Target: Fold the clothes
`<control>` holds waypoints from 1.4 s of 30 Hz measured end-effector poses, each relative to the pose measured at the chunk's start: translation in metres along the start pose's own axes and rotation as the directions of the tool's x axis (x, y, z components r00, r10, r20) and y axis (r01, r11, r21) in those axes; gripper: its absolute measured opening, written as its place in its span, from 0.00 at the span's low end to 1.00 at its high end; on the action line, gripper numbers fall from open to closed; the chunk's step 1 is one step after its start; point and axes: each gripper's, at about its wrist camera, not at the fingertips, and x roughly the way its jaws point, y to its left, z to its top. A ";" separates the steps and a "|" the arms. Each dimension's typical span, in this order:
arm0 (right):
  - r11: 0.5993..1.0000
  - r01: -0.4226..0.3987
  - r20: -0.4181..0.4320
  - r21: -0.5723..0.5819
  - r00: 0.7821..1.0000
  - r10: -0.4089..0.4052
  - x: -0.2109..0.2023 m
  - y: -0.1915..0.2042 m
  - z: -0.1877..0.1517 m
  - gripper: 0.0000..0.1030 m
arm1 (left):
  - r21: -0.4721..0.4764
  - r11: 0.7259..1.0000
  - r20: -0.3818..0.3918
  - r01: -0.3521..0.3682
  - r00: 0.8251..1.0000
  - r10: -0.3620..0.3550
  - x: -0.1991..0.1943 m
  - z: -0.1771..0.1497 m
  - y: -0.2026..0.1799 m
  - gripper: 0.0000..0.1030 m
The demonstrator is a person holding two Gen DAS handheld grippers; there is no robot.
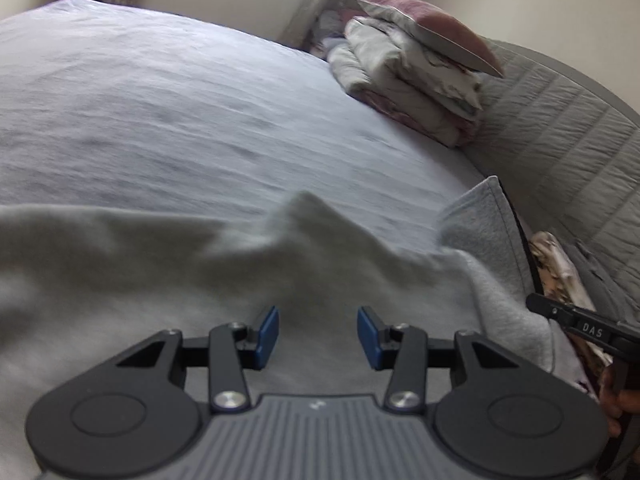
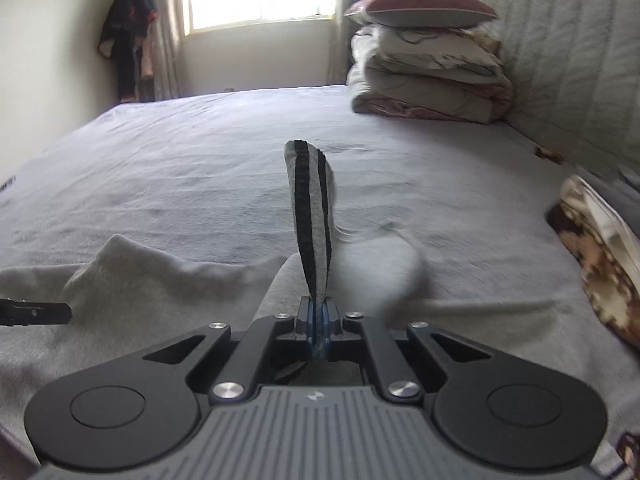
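A light grey garment (image 1: 160,272) lies spread over the near part of the bed. My left gripper (image 1: 318,334) hovers just above it, blue pads apart and nothing pinched between them. My right gripper (image 2: 318,320) is shut on a grey edge of the garment with black stripes (image 2: 308,208), which stands up from the jaws as a narrow strip. The rest of the garment (image 2: 140,292) trails to the left and blurs to the right. In the left wrist view the right gripper's black finger (image 1: 580,324) shows at the right edge beside the garment's grey flap (image 1: 484,224).
A pale bed sheet (image 2: 200,152) covers the bed beyond the garment. Folded bedding topped by a pillow (image 2: 428,80) is stacked at the far right against a quilted headboard (image 2: 568,60). A patterned cloth (image 2: 592,252) lies at the right edge. Clothes hang (image 2: 128,40) beside the window.
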 end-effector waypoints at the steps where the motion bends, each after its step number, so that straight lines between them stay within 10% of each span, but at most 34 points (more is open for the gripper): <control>1: 1.000 -0.002 -0.001 0.015 1.000 0.002 -0.005 -0.008 -0.002 0.05 | 0.008 1.000 -0.016 0.016 1.000 -0.016 0.004 -0.002 -0.008 0.44; 12: 0.986 -0.098 -0.096 0.133 0.989 0.111 -0.043 -0.075 -0.028 0.08 | 0.150 0.975 -0.151 0.162 0.979 -0.140 0.048 -0.039 -0.124 0.44; 21: 0.968 -0.064 -0.118 0.241 0.989 0.094 -0.057 -0.129 -0.040 0.37 | 0.315 0.919 -0.256 0.238 0.953 -0.159 0.072 -0.070 -0.193 0.44; 31: 0.862 0.043 -0.136 0.505 0.990 0.031 -0.041 -0.222 -0.043 0.39 | 0.475 0.845 -0.220 0.246 0.963 -0.157 0.081 -0.086 -0.241 0.47; 38: 0.745 -0.007 -0.160 0.667 0.975 0.152 -0.027 -0.244 -0.059 0.39 | 0.492 0.808 -0.231 0.323 0.944 -0.237 0.088 -0.088 -0.263 0.47; 42: 0.762 0.040 -0.196 0.647 0.974 0.114 -0.019 -0.236 -0.059 0.39 | 0.522 0.784 -0.273 0.335 0.937 -0.218 0.107 -0.098 -0.279 0.46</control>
